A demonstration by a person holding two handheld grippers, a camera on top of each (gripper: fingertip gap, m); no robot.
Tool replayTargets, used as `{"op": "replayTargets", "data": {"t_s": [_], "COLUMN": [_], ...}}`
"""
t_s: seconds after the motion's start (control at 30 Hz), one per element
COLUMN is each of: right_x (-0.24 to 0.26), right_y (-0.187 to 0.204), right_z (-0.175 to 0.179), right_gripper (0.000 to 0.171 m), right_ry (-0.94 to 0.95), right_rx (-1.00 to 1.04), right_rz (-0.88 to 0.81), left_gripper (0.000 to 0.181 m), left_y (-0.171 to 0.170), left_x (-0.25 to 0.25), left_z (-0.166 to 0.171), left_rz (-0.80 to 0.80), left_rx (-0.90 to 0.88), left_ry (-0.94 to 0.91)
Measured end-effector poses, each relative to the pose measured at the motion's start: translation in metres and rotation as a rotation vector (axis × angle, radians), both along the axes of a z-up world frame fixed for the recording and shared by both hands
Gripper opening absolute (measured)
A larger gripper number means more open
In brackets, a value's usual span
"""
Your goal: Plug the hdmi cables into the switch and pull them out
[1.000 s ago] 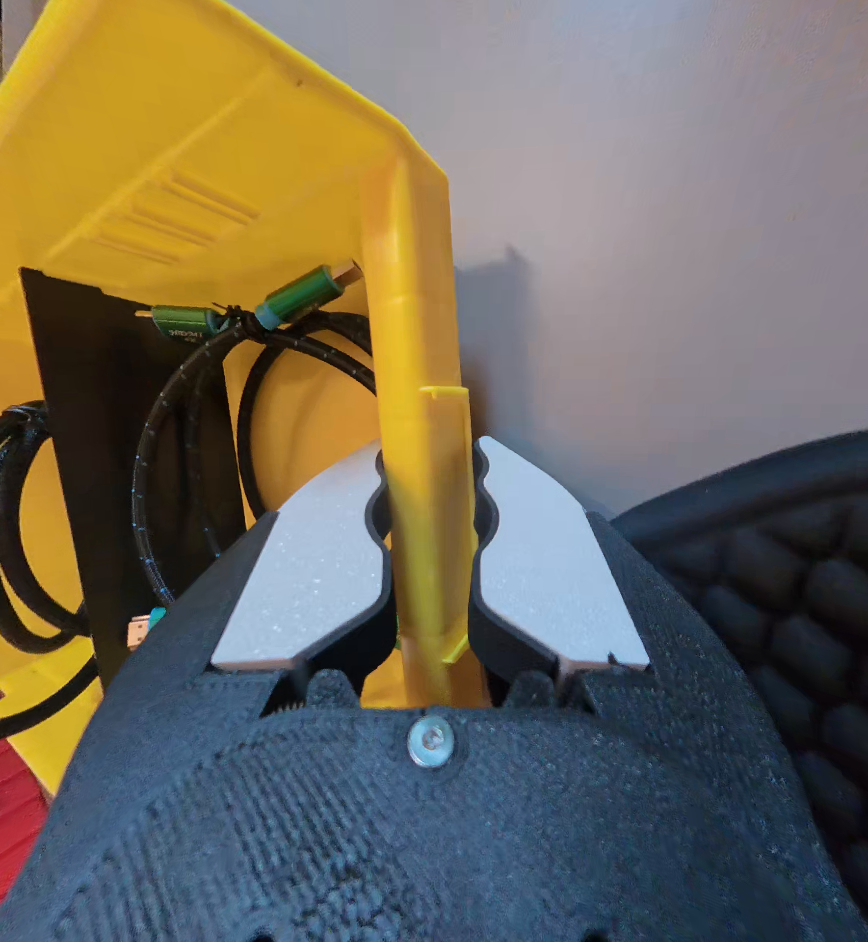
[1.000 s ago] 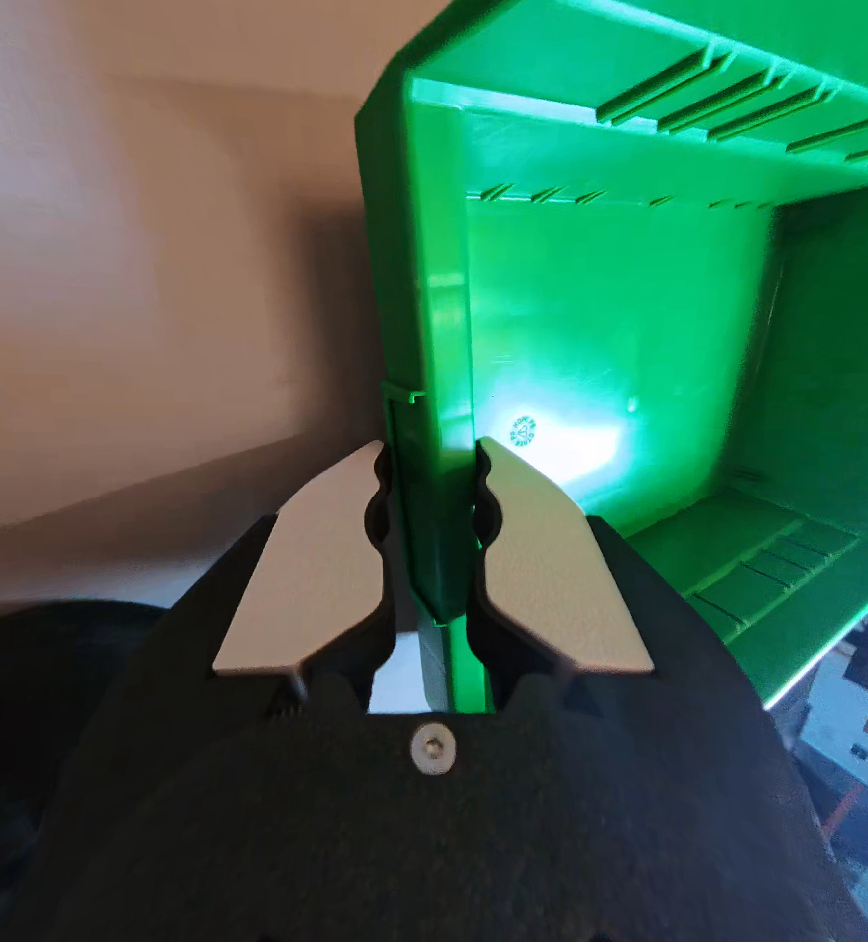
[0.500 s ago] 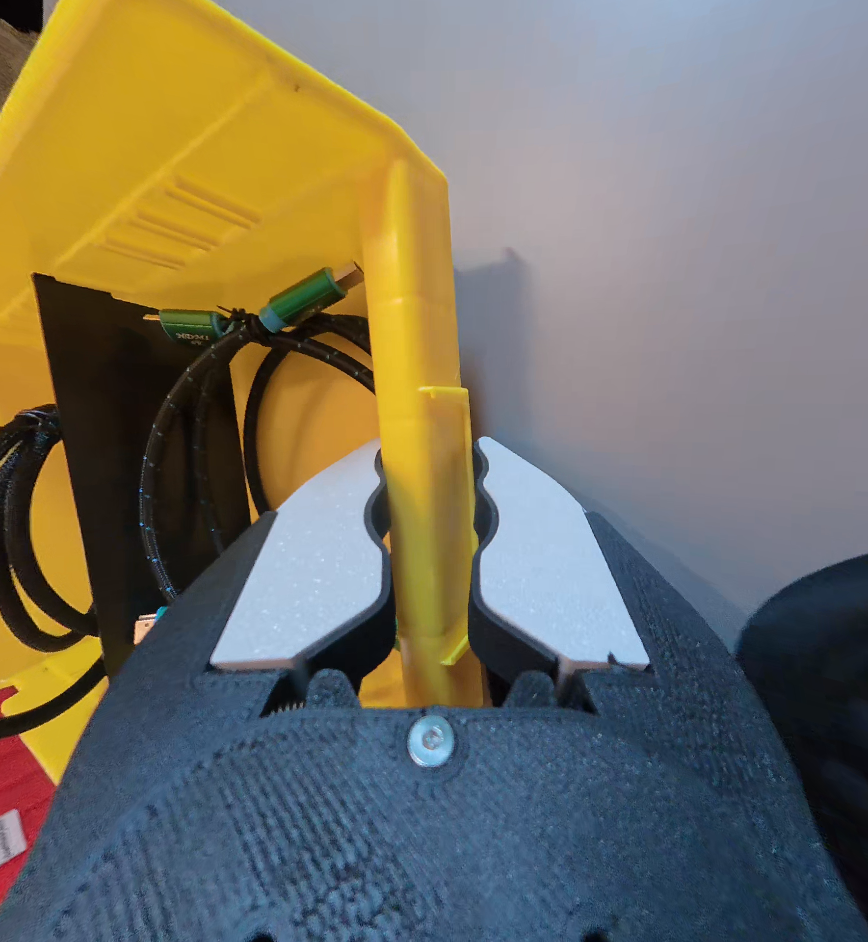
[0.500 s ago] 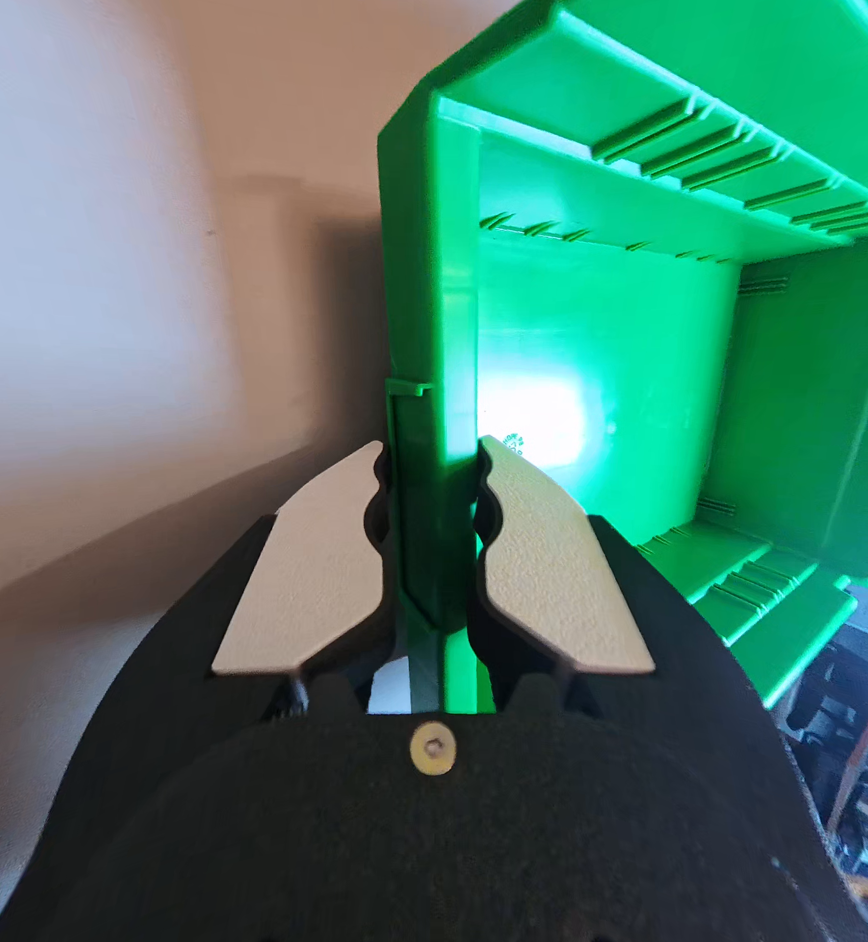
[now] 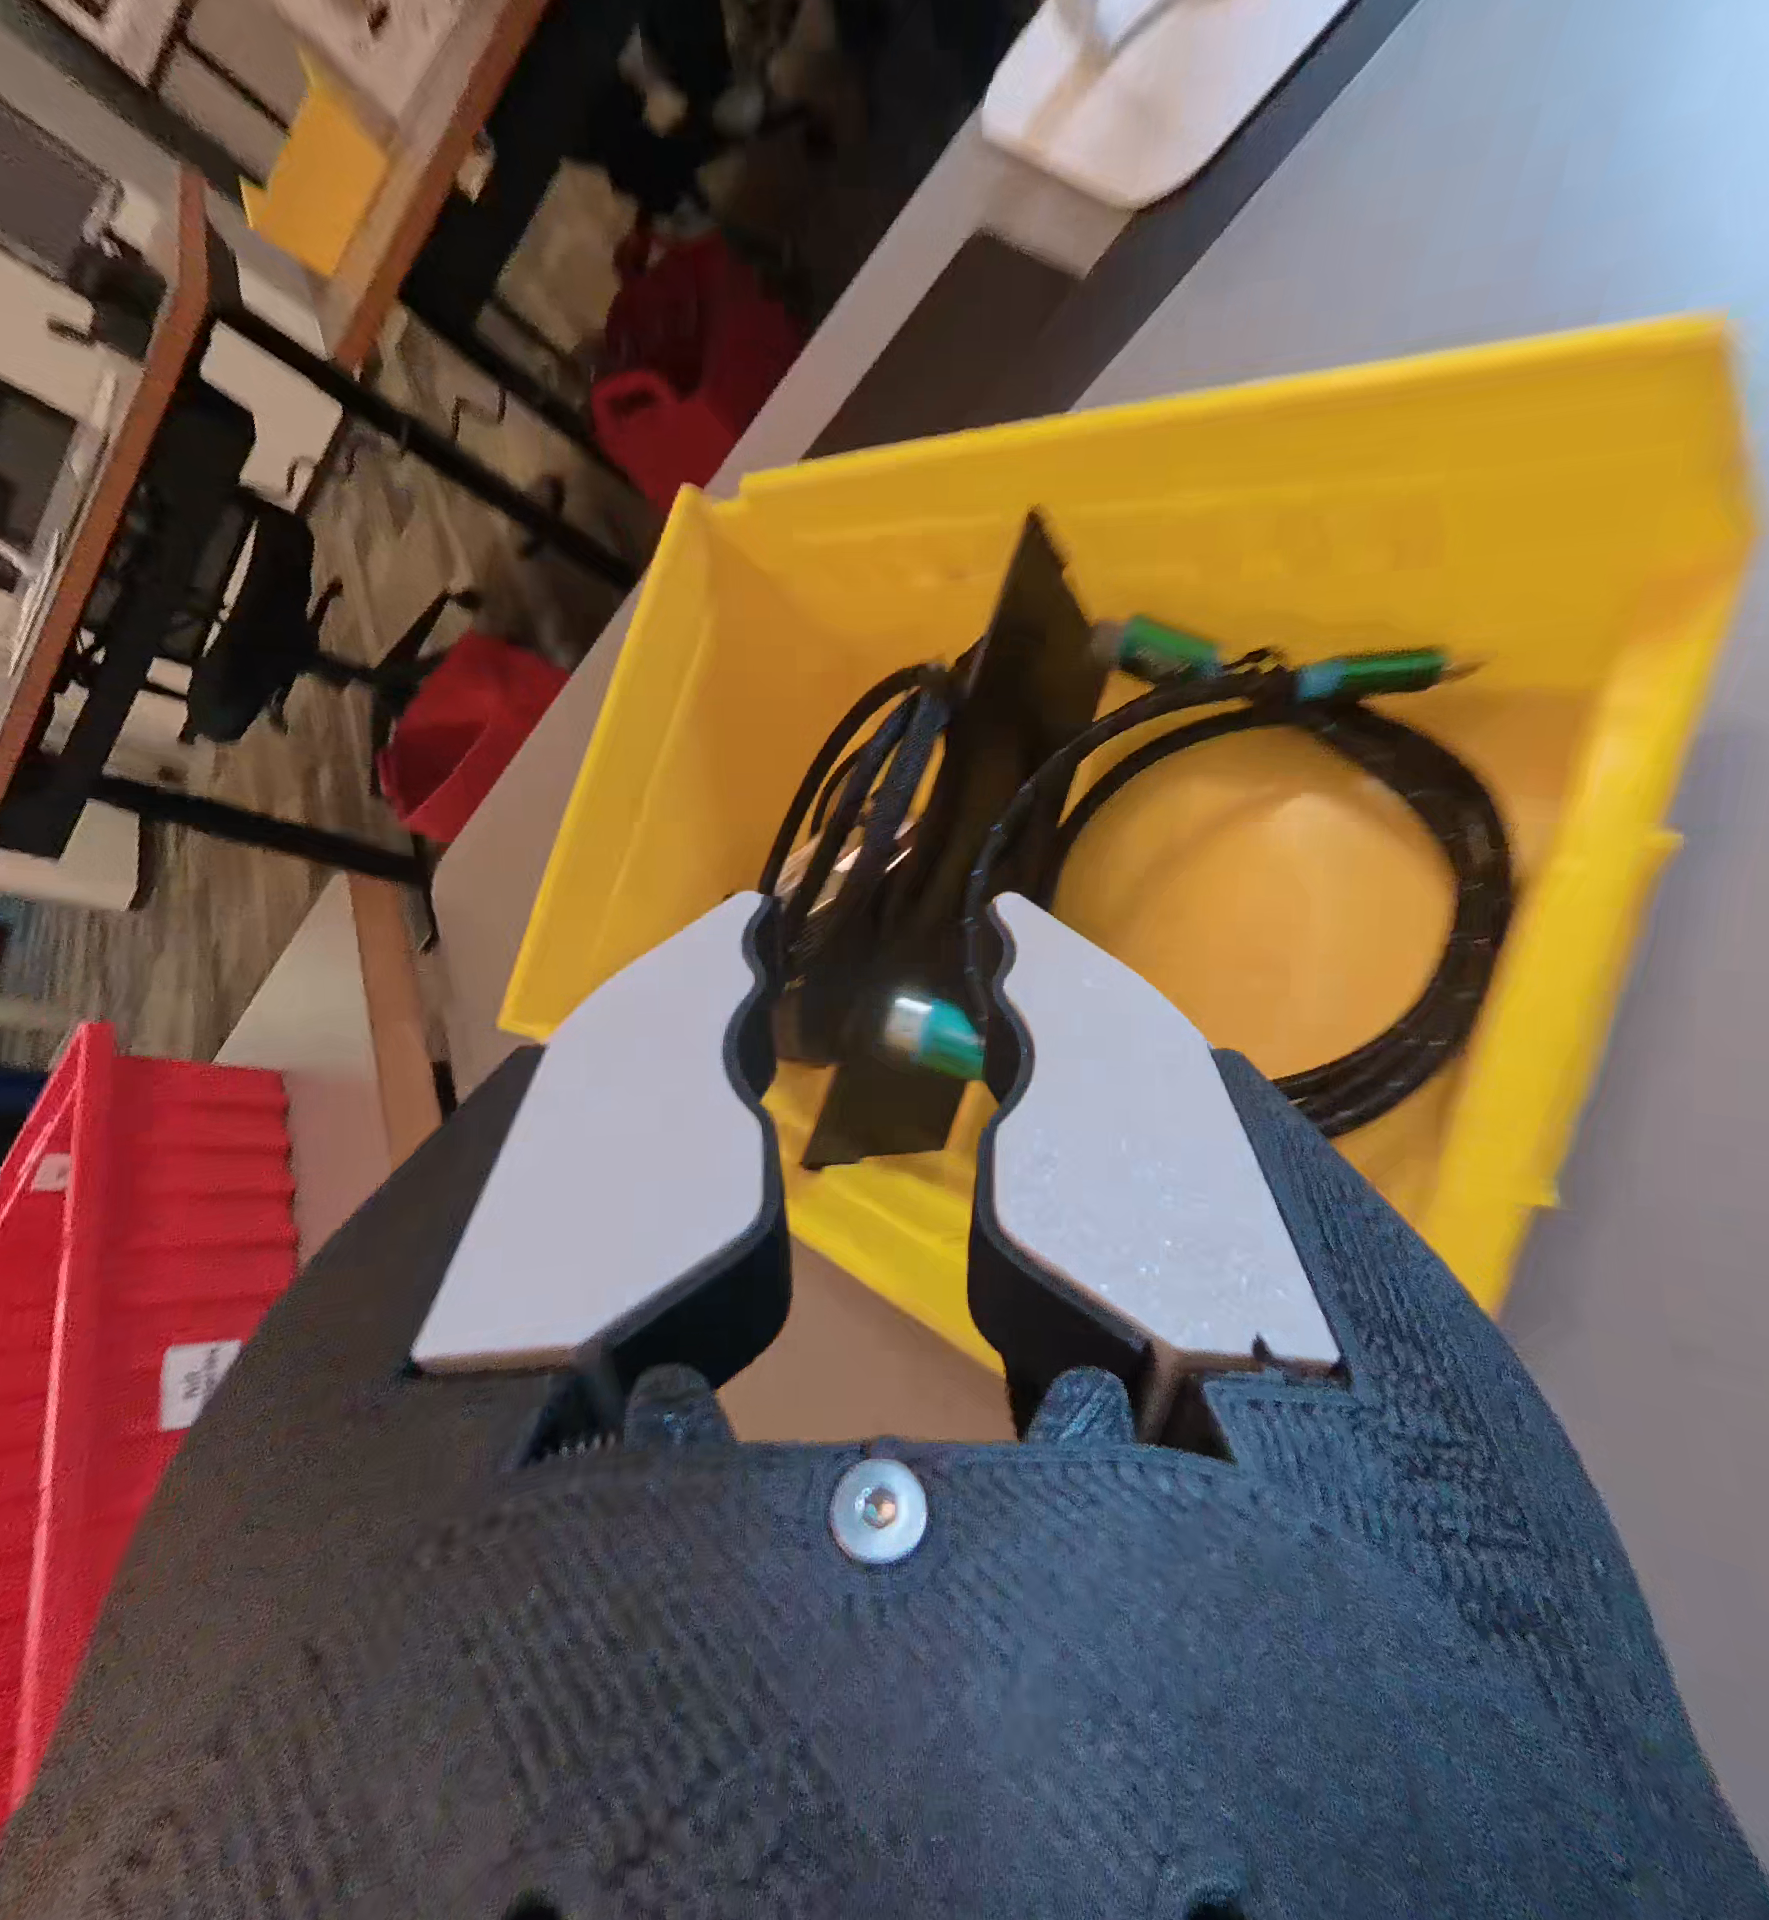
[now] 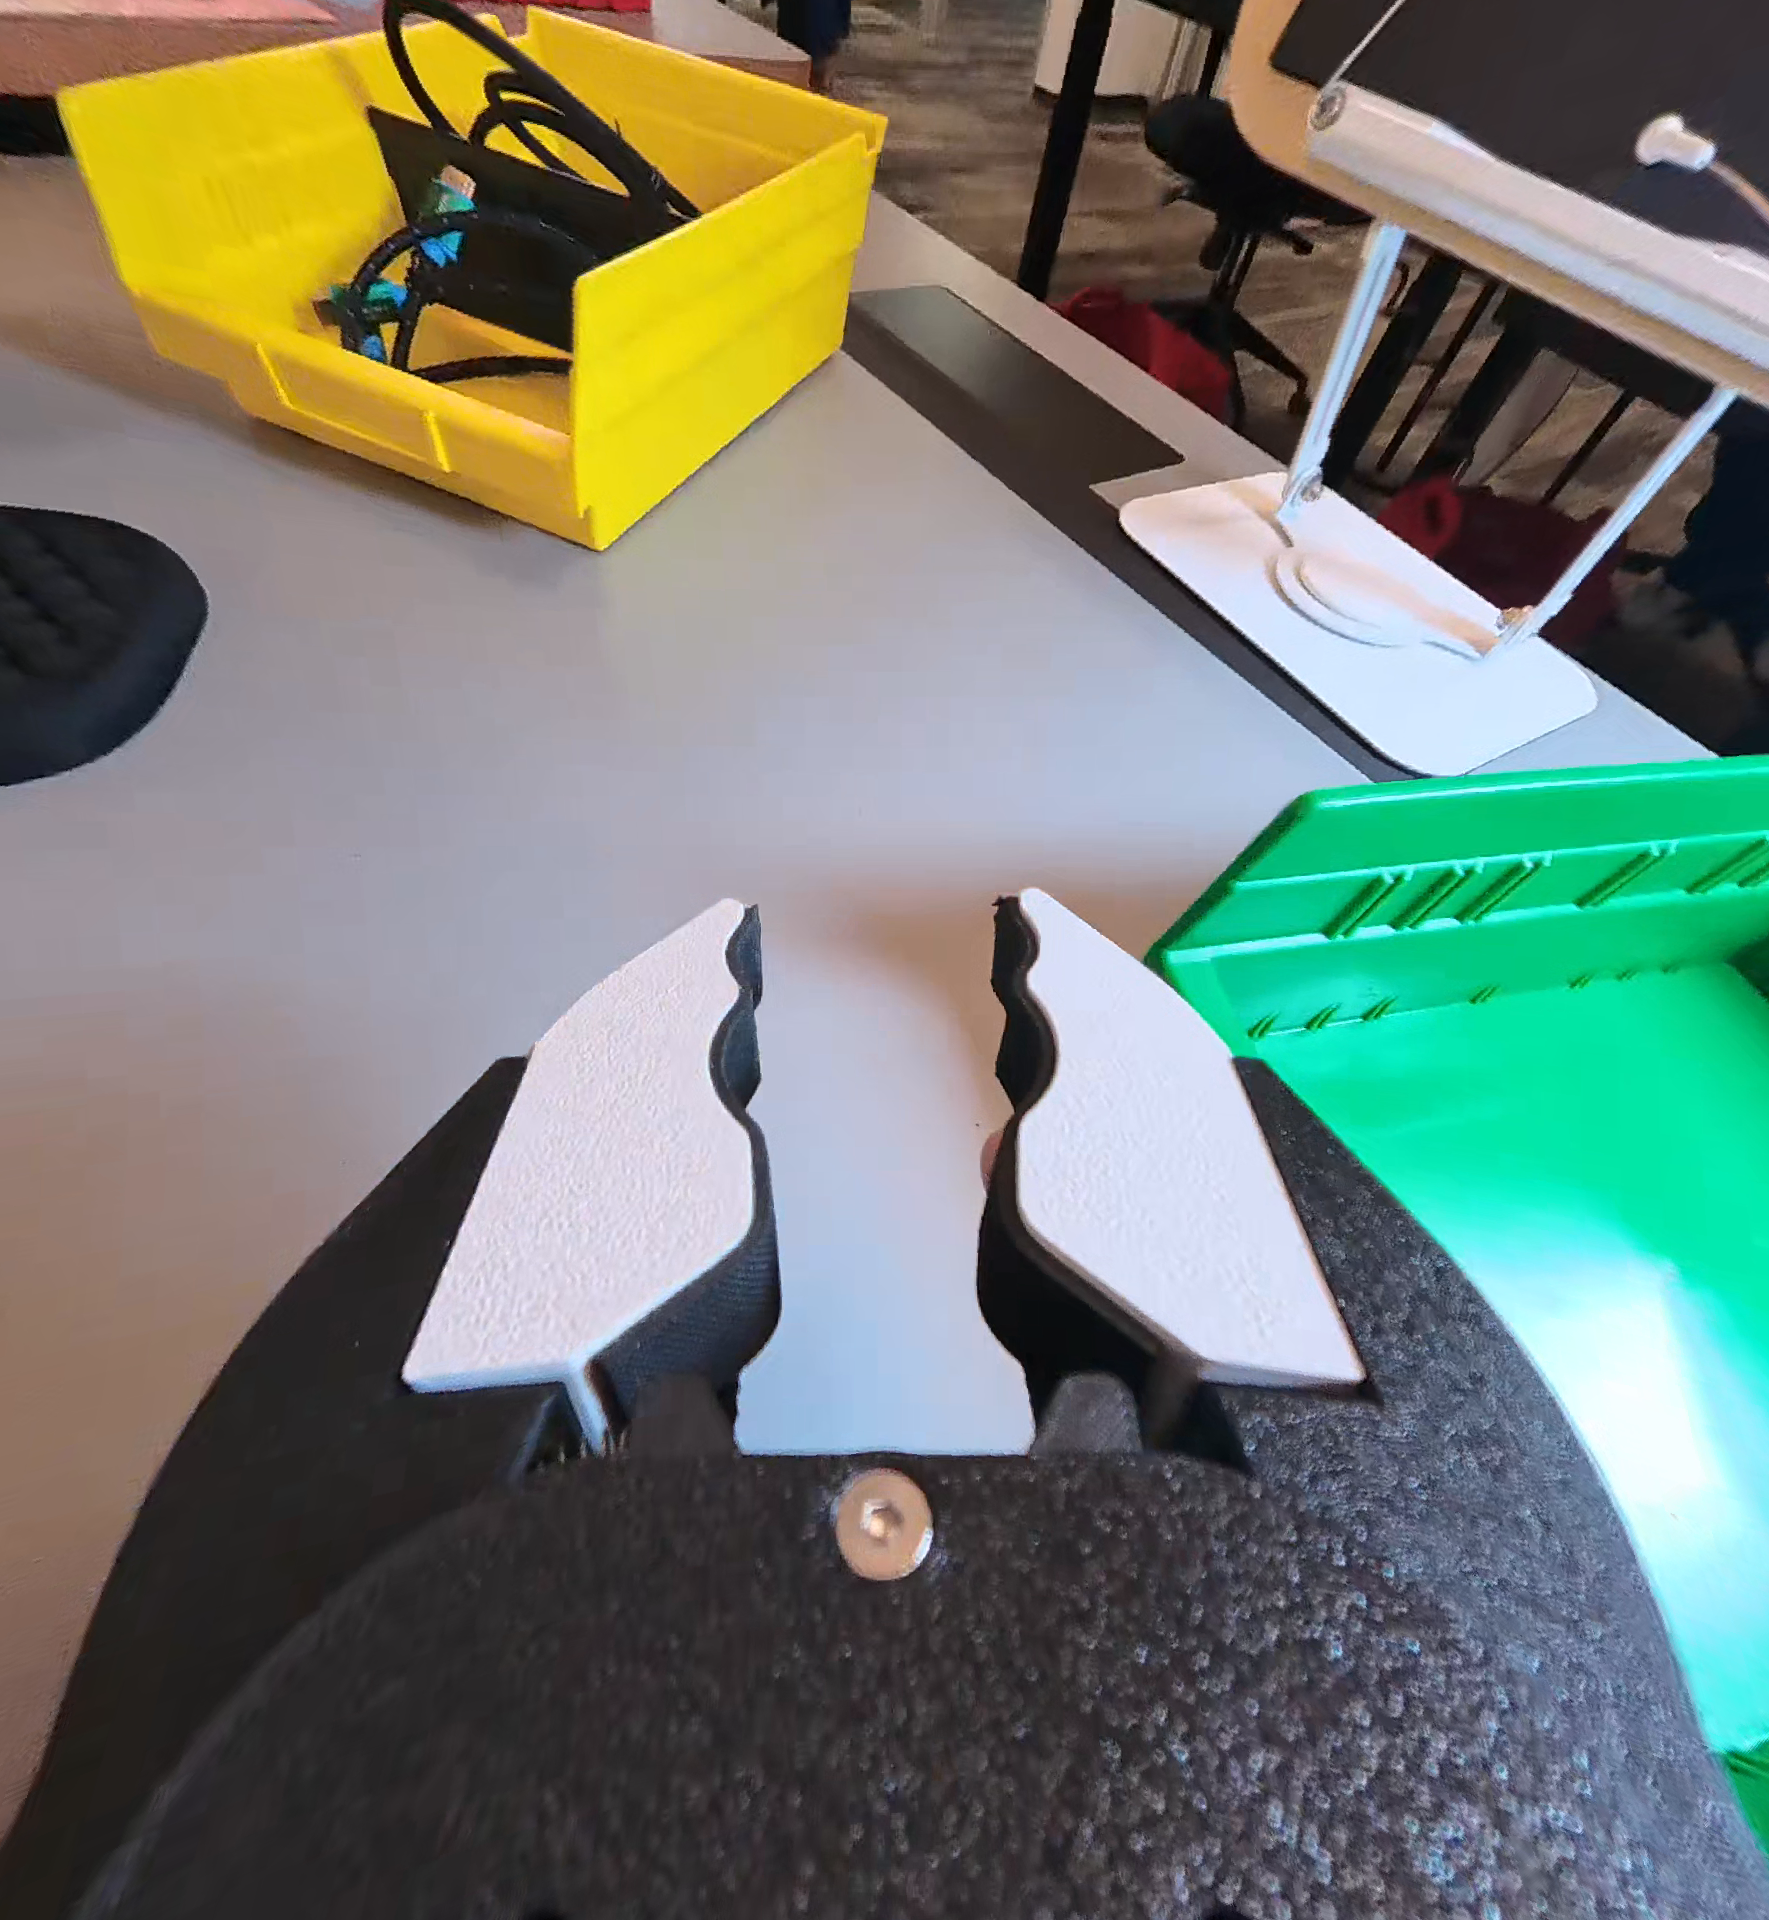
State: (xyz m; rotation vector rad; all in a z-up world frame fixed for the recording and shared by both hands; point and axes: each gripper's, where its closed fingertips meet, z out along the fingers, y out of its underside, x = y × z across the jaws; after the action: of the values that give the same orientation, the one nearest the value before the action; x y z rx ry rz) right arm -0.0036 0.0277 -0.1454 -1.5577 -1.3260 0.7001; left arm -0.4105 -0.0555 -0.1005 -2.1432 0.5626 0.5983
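An office of desks and chairs lies beyond my grey surface (image 6: 547, 790). One yellow bin (image 5: 1379, 457) sits just ahead of my left tongs (image 5: 875, 961), set down so I can reach in; my right tongs (image 6: 875, 940), beside one green bin (image 6: 1482, 1143), show it well ahead. Both tongs gape, holding nothing. Inside the yellow bin, coiled cables (image 5: 1379, 790) surround a black slab (image 5: 1036, 665), likely the switch. I count three green plugs; nothing looks plugged.
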Motion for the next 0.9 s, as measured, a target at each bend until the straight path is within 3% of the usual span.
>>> {"op": "replayTargets", "data": {"t_s": [0.13, 0.2, 0.3, 0.37, 0.67, 0.9], "right_x": [-0.002, -0.003, -0.002, 0.0, 0.003, -0.003], "right_y": [-0.004, -0.003, -0.005, -0.006, -0.01, -0.02], "right_z": [-0.009, -0.013, -0.021, -0.023, -0.017, -0.007], "right_gripper": [0.04, 0.038, 0.033, 0.029, 0.024, 0.025], "right_ry": [-0.003, 0.001, -0.011, -0.018, 0.017, 0.079], "right_rx": [0.001, -0.013, -0.038, -0.034, -0.034, -0.029], "right_rz": [0.036, 0.038, 0.048, 0.052, 0.07, 0.105], "left_gripper": [0.043, 0.041, 0.029, 0.016, 0.014, 0.014], "left_y": [0.022, 0.033, 0.041, 0.045, 0.064, 0.057], "left_x": [-0.023, -0.037, -0.046, -0.044, -0.03, 0.04], "left_z": [-0.028, -0.043, -0.063, -0.057, 0.051, 0.158], "left_rz": [0.019, 0.03, 0.0, -0.01, -0.026, -0.155], "left_rx": [-0.163, -0.247, -0.393, -0.42, -0.145, 0.153], "left_ry": [0.061, 0.178, 0.291, 0.285, 0.208, 0.24]}}
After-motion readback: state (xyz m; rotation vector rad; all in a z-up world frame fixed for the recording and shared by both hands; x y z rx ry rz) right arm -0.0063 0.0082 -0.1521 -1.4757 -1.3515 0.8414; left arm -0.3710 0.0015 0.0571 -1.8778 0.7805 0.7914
